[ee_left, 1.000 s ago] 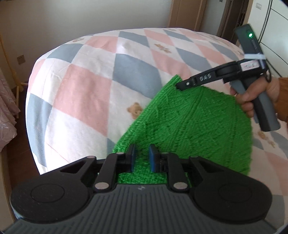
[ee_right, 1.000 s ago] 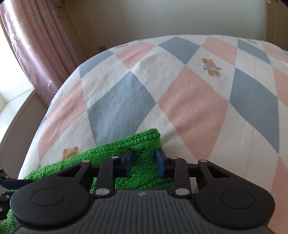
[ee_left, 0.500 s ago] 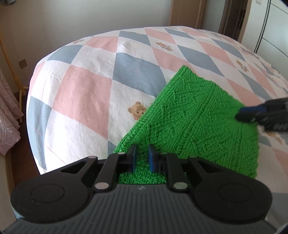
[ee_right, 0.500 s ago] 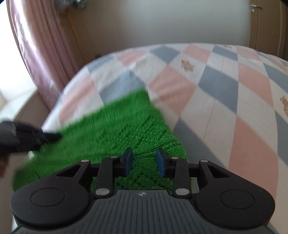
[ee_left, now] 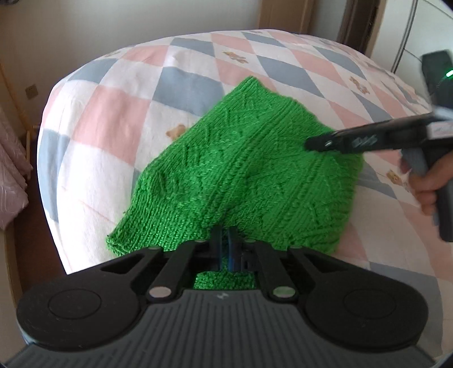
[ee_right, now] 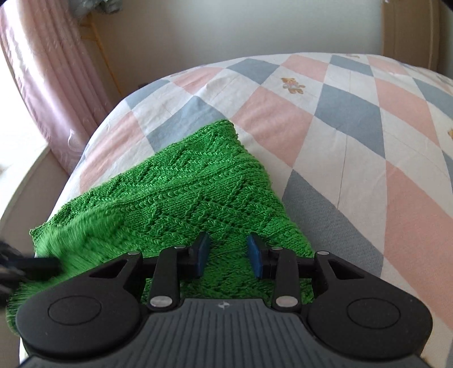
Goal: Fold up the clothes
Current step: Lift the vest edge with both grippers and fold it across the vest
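A green knitted garment [ee_left: 243, 175] lies folded on the bed; it also shows in the right wrist view [ee_right: 181, 195]. My left gripper [ee_left: 225, 249] is shut on the garment's near edge and pulls a ridge of knit up between its blue pads. My right gripper [ee_right: 228, 253] is open, its pads spread just above the green knit, holding nothing. In the left wrist view the right gripper [ee_left: 320, 143] reaches in from the right over the garment's far side, held by a hand [ee_left: 424, 184]. The left gripper shows blurred at the left edge of the right wrist view [ee_right: 31, 264].
The bed has a quilt [ee_left: 113, 121] of pink, blue and white diamonds with small bears. The bed's edge drops off close on the left [ee_left: 49, 198]. Pink curtains [ee_right: 48, 85] hang by a bright window. A wardrobe and a door frame [ee_left: 362, 25] stand behind the bed.
The right gripper has let go of the green garment and opened wider; the fabric now lies flat beneath it. The left gripper keeps its grip and has lifted the near edge a little.
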`<state>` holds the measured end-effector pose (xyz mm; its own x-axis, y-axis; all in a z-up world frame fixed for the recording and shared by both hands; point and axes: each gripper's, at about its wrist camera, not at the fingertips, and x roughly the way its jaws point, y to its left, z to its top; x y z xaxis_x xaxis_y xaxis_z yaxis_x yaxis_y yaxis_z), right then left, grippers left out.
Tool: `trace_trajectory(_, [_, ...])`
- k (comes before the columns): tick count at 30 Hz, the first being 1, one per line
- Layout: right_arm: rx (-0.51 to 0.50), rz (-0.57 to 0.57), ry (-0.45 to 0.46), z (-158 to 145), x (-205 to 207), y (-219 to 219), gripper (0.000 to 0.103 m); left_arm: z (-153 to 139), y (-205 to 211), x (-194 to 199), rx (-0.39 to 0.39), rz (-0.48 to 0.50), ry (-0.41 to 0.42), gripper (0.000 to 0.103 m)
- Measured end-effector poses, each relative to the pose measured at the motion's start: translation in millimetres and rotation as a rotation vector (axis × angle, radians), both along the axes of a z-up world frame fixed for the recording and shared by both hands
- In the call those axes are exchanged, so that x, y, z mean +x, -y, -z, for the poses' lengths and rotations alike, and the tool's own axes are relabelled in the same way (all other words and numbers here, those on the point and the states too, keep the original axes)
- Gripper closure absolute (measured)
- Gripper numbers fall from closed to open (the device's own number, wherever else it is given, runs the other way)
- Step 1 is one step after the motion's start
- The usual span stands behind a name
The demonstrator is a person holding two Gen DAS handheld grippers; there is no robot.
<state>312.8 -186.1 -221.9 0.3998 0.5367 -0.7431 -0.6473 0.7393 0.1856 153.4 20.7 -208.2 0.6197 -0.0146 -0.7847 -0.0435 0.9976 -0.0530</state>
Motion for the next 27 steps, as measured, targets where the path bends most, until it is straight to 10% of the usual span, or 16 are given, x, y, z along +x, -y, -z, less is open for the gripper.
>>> trace_trajectory(7, [0.103,0.015,0.066,-34.4,-32.0,23.8,0.068,-0.2,-5.1,-0.6,-0.018,-0.007,-0.003,0.098])
trace_trajectory(13, [-0.039,-0.018,0.043,6.3,-43.6,2.8,0.068,0.1,-3.4,3.2,-0.019,-0.022,-0.021,0.099])
trace_trajectory(21, [-0.036,0.010,0.024,-23.5,-43.9,6.5,0.068,-48.3,1.6,1.1,-0.044,-0.108,-0.092,0.087])
trace_trajectory(27, [0.009,0.074,-0.112,-54.8,-40.6,19.6,0.056,-69.4,4.5,-9.7,-0.069,-0.176,-0.219,0.080])
